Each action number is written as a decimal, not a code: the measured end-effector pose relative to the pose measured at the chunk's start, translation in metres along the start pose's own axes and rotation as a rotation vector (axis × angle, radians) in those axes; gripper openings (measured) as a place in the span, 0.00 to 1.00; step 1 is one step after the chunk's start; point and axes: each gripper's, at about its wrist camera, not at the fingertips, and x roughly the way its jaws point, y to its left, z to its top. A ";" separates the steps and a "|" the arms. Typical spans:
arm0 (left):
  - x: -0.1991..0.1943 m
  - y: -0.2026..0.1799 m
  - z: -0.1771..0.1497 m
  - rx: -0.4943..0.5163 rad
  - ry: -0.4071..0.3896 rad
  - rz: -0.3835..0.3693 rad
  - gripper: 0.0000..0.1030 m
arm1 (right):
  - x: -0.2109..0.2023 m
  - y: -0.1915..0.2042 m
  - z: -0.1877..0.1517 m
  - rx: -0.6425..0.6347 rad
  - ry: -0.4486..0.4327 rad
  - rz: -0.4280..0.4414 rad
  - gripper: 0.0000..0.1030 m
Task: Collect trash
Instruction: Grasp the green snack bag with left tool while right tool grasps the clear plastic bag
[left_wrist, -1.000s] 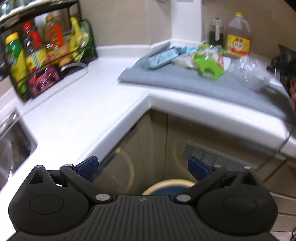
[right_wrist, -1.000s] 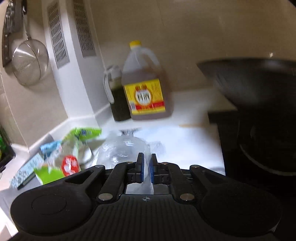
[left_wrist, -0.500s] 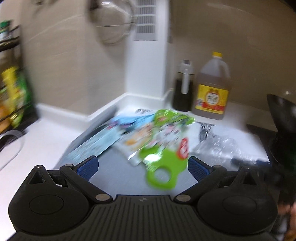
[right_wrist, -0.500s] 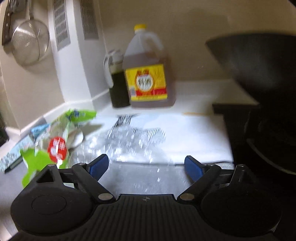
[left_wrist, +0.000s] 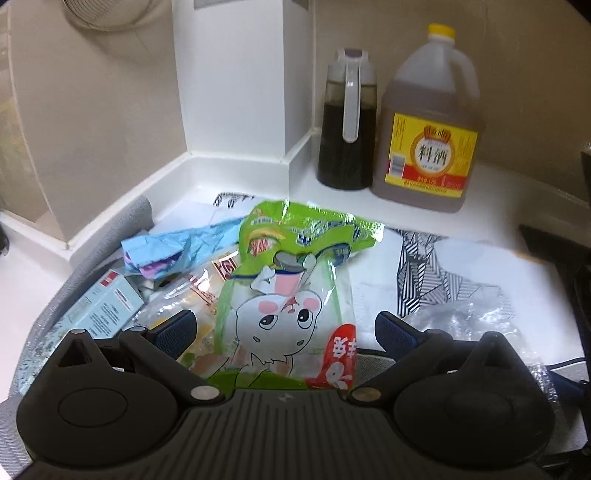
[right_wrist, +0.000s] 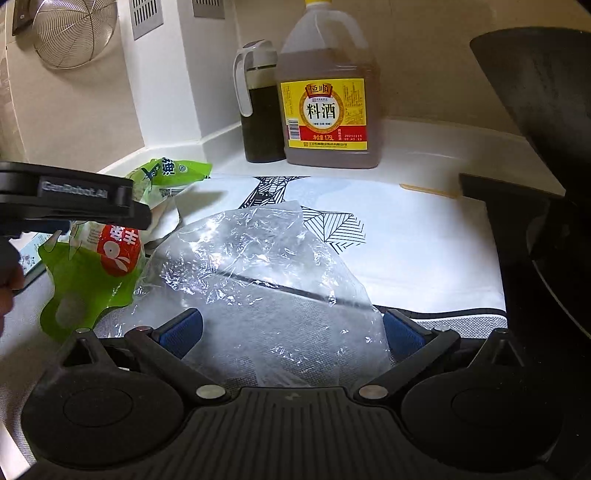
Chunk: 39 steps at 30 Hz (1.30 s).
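Observation:
My left gripper (left_wrist: 284, 332) is open, its fingers on either side of a green snack bag with a cartoon rabbit (left_wrist: 291, 295) lying on a grey mat (left_wrist: 110, 240). A blue wrapper (left_wrist: 173, 247), a light blue box (left_wrist: 107, 310) and other wrappers lie to its left. My right gripper (right_wrist: 291, 332) is open over a crumpled clear plastic bag (right_wrist: 258, 266). The green bag (right_wrist: 88, 273) and the left gripper's body (right_wrist: 74, 203) show at the left of the right wrist view.
A dark sauce jug (left_wrist: 347, 122) and a big cooking wine bottle (left_wrist: 432, 125) stand against the wall. A white patterned sheet (right_wrist: 388, 229) lies under the trash. A black wok and stove (right_wrist: 546, 184) are at the right. A wire strainer (right_wrist: 70, 29) hangs on the wall.
The right gripper opened and let go of the clear plastic bag, which now lies on the counter. The left gripper swung from the cabinet front up over the trash to the green bag.

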 end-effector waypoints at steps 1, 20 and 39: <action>0.001 0.002 -0.001 0.003 0.011 0.002 1.00 | 0.001 0.001 0.000 -0.007 0.003 -0.006 1.00; -0.069 0.014 -0.012 0.018 -0.121 0.001 0.22 | -0.013 -0.020 -0.003 0.124 -0.088 0.073 0.01; -0.243 0.083 -0.155 -0.091 -0.194 0.028 0.22 | -0.043 -0.010 -0.014 0.105 -0.239 0.160 0.01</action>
